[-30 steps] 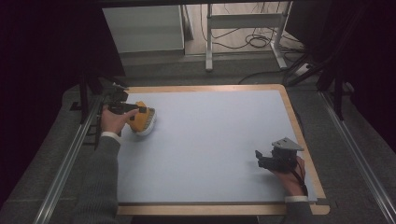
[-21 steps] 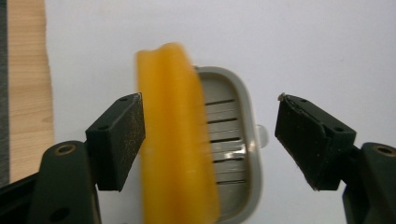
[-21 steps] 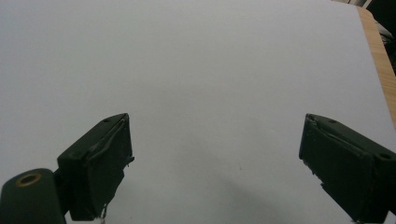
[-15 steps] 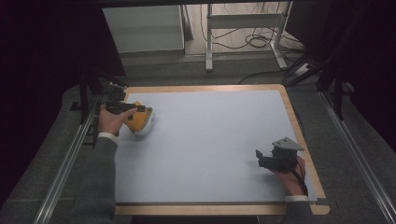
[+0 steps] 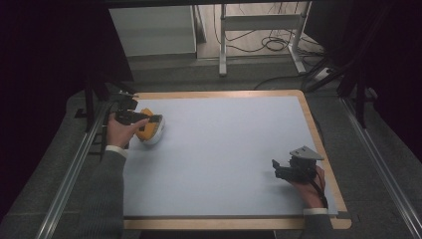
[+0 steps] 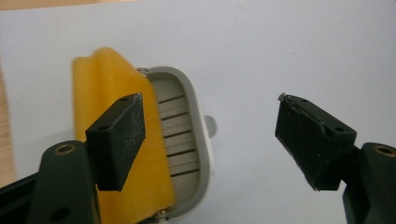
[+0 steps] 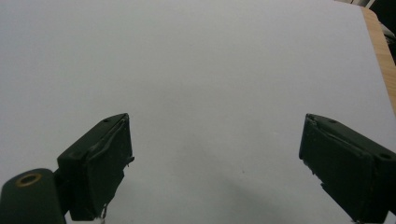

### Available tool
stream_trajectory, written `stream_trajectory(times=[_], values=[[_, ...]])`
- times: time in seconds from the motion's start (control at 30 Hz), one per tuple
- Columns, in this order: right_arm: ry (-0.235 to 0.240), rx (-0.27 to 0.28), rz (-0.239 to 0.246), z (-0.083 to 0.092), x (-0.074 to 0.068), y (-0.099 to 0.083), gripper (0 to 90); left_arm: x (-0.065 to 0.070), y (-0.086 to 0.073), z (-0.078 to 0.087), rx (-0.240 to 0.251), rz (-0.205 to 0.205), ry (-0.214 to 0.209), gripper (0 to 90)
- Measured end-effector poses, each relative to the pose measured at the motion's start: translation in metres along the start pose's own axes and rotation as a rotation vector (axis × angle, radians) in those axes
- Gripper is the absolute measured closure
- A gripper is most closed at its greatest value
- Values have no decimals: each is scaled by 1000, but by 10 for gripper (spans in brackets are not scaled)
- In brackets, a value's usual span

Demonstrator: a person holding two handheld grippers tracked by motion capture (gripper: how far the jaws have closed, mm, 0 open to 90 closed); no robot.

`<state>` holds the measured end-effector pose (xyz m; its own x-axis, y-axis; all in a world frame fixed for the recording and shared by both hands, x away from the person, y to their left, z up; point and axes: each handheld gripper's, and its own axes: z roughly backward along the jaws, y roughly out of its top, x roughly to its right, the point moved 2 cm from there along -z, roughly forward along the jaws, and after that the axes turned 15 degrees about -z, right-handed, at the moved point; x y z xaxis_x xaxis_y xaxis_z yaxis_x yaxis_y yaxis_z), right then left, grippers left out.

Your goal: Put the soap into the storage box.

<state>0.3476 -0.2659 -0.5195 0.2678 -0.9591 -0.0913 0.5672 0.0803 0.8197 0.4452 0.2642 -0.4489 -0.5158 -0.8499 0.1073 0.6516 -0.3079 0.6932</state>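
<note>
A yellow and grey thing (image 5: 151,130) lies near the left edge of the table (image 5: 224,149), on the pale blue top. In the left gripper view it looks like a yellow sponge or cloth (image 6: 116,154) lying in a grey tray with slots (image 6: 180,140). I cannot tell just what it is.

The left gripper (image 5: 142,118) is right above it. Its jaws are wide apart and hold nothing. In the left gripper view, one jaw is in front of the yellow part, and the other jaw is off to the side over bare table.

The right gripper (image 5: 286,168) is far away, near the right edge of the table. Its jaws are spread wide too, with bare table between them.
</note>
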Motion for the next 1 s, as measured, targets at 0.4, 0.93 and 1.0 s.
stream_trajectory(times=[0.4,0.93,1.0], values=[[-1,10,-8,4,2,0,95,31,-22,9,46,-107,-67,254],[-4,11,-8,6,0,0,95,69,-78,16,94,-174,-143,252],[-4,10,-7,6,0,0,95,73,-83,16,90,-180,-145,252]])
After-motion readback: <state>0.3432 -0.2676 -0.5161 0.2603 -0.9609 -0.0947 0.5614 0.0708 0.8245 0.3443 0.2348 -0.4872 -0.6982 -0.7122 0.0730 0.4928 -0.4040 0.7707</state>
